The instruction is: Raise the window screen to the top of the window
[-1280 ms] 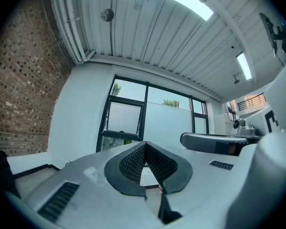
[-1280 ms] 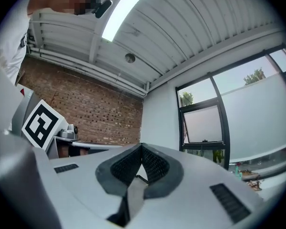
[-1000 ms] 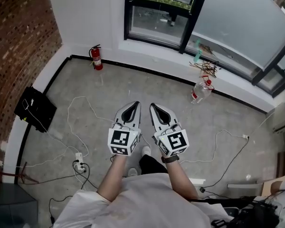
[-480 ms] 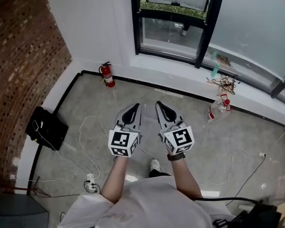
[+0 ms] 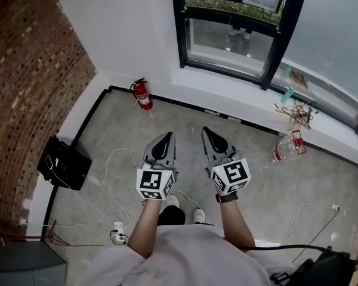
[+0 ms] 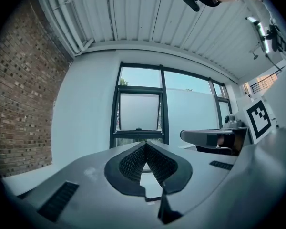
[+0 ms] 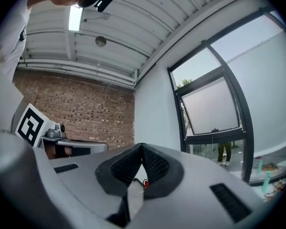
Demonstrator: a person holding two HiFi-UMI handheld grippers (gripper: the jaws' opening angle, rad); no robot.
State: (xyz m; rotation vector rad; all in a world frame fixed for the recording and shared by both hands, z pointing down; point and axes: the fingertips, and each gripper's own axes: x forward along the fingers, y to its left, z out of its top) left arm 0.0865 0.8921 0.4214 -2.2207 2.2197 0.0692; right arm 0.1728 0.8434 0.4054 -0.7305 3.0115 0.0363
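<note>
The dark-framed window [image 5: 238, 22] is set in the white wall ahead, above a low sill. In the left gripper view its frosted screen panel [image 6: 139, 111] fills the middle of the frame, with a small handle at its lower edge; the right gripper view shows the same panel [image 7: 212, 106] at the right. My left gripper [image 5: 165, 139] and right gripper [image 5: 210, 133] are held side by side over the floor, pointing level at the window and well short of it. Both are shut with nothing between their jaws.
A red fire extinguisher [image 5: 142, 95] stands by the wall under the window's left side. A plastic bottle [image 5: 286, 148] and tangled clutter [image 5: 297, 113] lie at the right. A black box [image 5: 64, 163], white cables [image 5: 116, 159] and a power strip [image 5: 117, 228] lie left, by the brick wall [image 5: 30, 70].
The person has walked towards the window: window, extinguisher and bottle have slid down and nearer in the head view. Both grippers stayed shut, side by side.
</note>
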